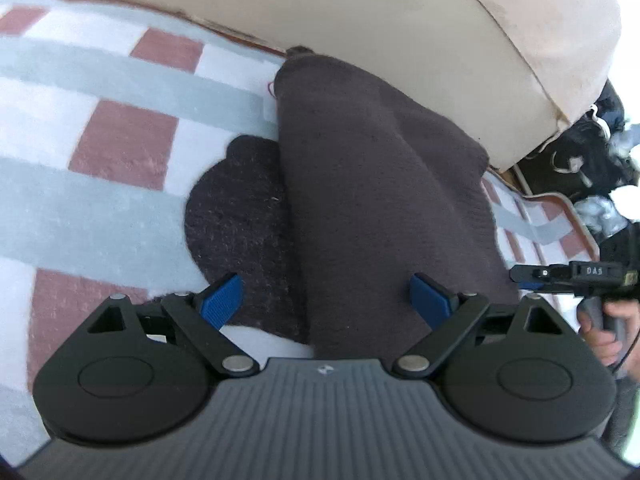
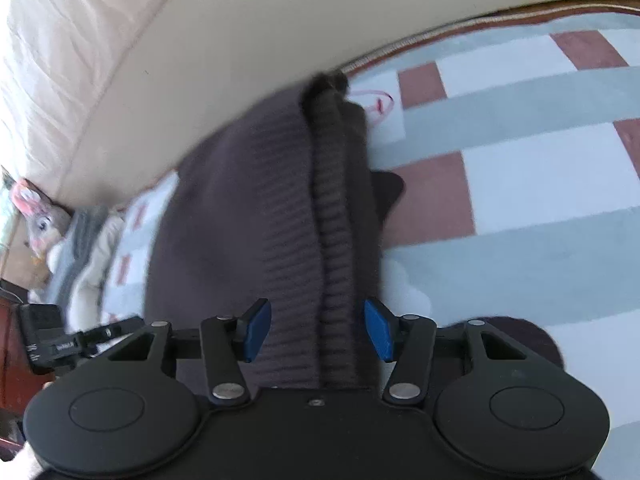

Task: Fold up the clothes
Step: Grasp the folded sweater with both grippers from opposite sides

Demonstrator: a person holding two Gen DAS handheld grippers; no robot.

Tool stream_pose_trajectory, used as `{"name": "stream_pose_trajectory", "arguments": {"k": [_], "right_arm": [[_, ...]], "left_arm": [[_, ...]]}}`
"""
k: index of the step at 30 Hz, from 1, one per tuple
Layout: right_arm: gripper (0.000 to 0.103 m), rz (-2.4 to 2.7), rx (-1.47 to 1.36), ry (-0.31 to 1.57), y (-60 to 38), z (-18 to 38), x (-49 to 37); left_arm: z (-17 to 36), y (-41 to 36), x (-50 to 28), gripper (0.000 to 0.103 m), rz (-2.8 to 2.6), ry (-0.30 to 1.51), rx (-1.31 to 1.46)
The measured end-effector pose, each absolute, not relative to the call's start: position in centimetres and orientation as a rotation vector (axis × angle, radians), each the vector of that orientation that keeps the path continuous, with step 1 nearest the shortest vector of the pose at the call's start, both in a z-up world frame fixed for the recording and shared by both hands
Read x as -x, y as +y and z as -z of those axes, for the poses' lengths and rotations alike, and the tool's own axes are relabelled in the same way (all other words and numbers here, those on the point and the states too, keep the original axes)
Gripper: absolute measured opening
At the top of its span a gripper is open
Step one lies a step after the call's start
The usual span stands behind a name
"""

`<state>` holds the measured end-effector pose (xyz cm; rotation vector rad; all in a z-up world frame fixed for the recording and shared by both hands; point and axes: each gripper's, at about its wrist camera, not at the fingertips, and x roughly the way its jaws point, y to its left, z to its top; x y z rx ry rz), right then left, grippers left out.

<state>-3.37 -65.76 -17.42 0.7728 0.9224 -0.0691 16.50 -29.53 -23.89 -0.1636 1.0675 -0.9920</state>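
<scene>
Left wrist: left gripper (image 1: 328, 300) wide above the sweater (image 1: 380, 200).
Right wrist alone shows a toy (image 2: 42, 220); right gripper (image 2: 318, 330) part-open, gripping nothing.

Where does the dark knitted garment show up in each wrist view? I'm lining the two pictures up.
Left wrist view: the dark knitted garment runs from the middle down between the open jaws, a rounded part spreading left.
Right wrist view: the dark knitted garment sits centre, its ribbed fold running down between the jaws.
Shared landmark: the beige sofa cushion at its far end, above the checked blanket.
</scene>
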Motion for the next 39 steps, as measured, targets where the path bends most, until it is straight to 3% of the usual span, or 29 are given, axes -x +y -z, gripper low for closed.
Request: {"name": "stream_pose_trajectory", "arguments": {"k": [7,13,15,18,20,22,24,25,30,32,35,39], "right_arm": [[0.06,-0.012,-0.832,0.966,-66.0,19.2,2.6],[0.075,-0.06,-0.933,0.952,-67.2,20.6,1.0],[0.085,-0.058,-0.922,0.951,-66.9,20.5,0.8],[0.086,-0.054,-0.903,0.949,-66.4,20.2,0.4],[0.084,-0.054,-0.865,0.953,-65.8,19.8,0.1],[0.071,-0.071,-0.793,0.961,-64.9,19.1,-0.1],[0.045,-0.103,-0.726,0.959,-64.1,17.8,-0.1],[0.04,-0.119,-0.693,0.957,-63.7,17.2,-0.1],[0.04,-0.086,-0.583,0.988,-62.7,15.6,-0.6],[0.045,-0.054,-0.59,1.012,-62.9,16.2,-0.9],[0.052,-0.026,-0.637,1.018,-63.6,17.1,-0.8],[0.055,-0.005,-0.688,1.01,-64.6,17.8,-0.2]], "left_arm": [[25.8,-30.5,-16.7,0.093,1.099,1.157,0.24],[26.4,-30.7,-17.0,0.094,1.161,1.161,0.309],[26.6,-30.8,-16.7,0.093,1.141,1.152,0.348],[25.8,-31.3,-15.4,0.069,1.146,1.067,0.269],[24.9,-31.3,-14.5,0.062,1.201,0.987,0.218],[24.2,-31.1,-14.4,0.062,1.247,0.956,0.237],[23.8,-30.8,-14.9,0.062,1.261,0.972,0.307],[23.8,-30.6,-15.3,0.062,1.262,0.985,0.347],[25.0,-30.8,-16.0,0.064,1.198,1.065,0.322],[25.3,-31.1,-15.9,0.072,1.213,1.074,0.306],[25.2,-31.5,-15.6,0.074,1.224,1.067,0.269],[26.0,-32.7,-15.5,0.086,1.254,1.131,0.216]]}}
